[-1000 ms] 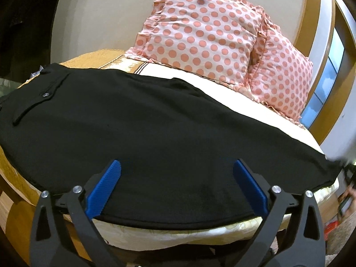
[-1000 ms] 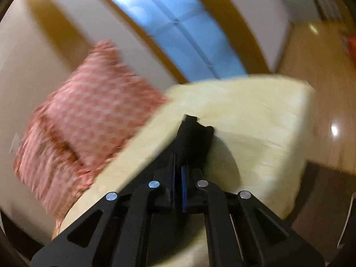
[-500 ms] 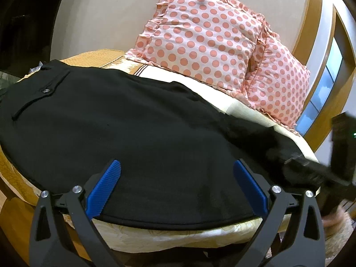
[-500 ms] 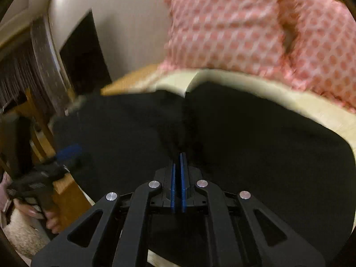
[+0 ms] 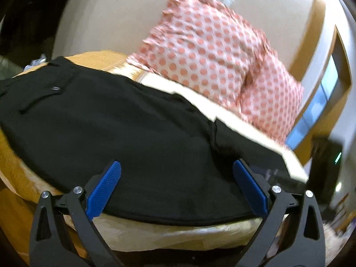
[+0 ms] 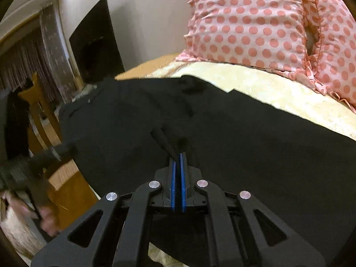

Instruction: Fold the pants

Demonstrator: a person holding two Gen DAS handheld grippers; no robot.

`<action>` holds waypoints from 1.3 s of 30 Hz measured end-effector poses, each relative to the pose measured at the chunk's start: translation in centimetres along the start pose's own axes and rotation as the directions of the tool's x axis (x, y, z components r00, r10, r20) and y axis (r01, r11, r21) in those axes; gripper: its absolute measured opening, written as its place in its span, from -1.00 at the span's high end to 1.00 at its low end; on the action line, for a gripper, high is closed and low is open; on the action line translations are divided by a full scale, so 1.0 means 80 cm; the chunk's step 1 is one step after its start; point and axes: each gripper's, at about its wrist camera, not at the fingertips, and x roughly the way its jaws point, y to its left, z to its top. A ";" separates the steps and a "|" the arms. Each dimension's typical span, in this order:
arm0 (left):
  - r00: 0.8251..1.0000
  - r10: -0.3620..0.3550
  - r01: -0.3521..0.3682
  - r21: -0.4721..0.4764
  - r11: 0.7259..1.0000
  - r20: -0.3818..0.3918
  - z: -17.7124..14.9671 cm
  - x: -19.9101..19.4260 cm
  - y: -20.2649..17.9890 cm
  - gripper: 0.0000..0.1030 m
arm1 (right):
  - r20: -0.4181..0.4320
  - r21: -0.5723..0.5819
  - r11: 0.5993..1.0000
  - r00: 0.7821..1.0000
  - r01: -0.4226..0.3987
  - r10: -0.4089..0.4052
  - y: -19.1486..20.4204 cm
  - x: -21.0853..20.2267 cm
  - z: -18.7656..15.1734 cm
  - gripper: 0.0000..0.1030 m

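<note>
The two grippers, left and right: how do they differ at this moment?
The left gripper has its blue pads spread wide apart; the right gripper has its pads pressed nearly together. The left holds nothing and hangs over the near edge of the black pants; the right pinches a fold of the pants' fabric. Both have black frames with blue ribbed pads and point across the bed toward the polka-dot pillows.

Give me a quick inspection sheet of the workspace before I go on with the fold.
Surface: cream bedspread on a bed.
Job's things: black pants spread flat, one end doubled back over the rest.
Clutter: two polka-dot pillows behind the pants.
Grippers: left gripper open, holding nothing; right gripper shut on a fold of the pants.
Cables: nothing seen.
Surroundings: wooden chair beside the bed, window.
</note>
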 end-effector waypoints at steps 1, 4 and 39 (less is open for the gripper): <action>1.000 0.004 -0.004 -0.022 1.000 0.022 0.004 -0.009 0.007 -0.96 | -0.017 -0.036 0.999 1.000 0.007 -0.007 0.006 0.004 -0.001 0.89; 0.993 0.048 -0.037 -0.103 0.994 0.112 0.020 -0.045 0.038 -0.96 | -0.015 -0.166 0.986 1.000 0.004 -0.007 0.037 -0.002 -0.019 0.76; 0.992 0.122 -0.091 -0.447 0.890 0.040 0.073 -0.060 0.149 -0.89 | 0.016 0.045 0.999 1.000 -0.028 0.027 -0.021 -0.005 -0.011 0.08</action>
